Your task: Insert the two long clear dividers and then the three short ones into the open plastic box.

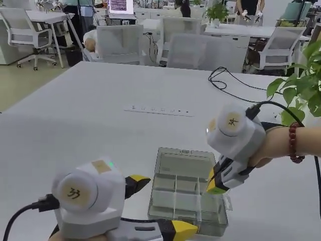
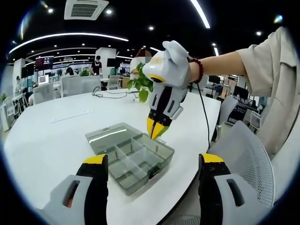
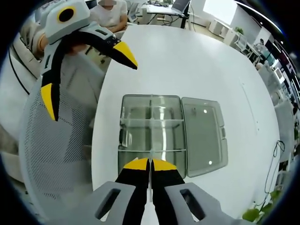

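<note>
- The right claw [image 3: 150,164] has its jaws pressed together, tips hanging just over the near wall of the box [image 3: 123,112]. The box lies straight ahead of it, with the open lid [image 3: 204,131] flat beyond. I cannot tell whether a clear strip is pinched between the jaws. If one is, it would be hard to see and could miss its grooves and seat crooked.
- Clear dividers [image 3: 164,121] stand in the box just ahead of those tips, splitting it into compartments; I cannot count them for sure. A push that comes down off-line could bend one or pop it out of its slots.
- Nothing holds the box down on the table [image 3: 187,61]. A sideways shove from the tips could slide it or tip it.
- The left claw [image 2: 154,159] has its jaws wide apart and empty. The box sits ahead of and below it, not touching. The table edge looks close on that side, so a sliding box could go over.
- If the left claw moves in to steady the box, it could bump the right one.
</note>
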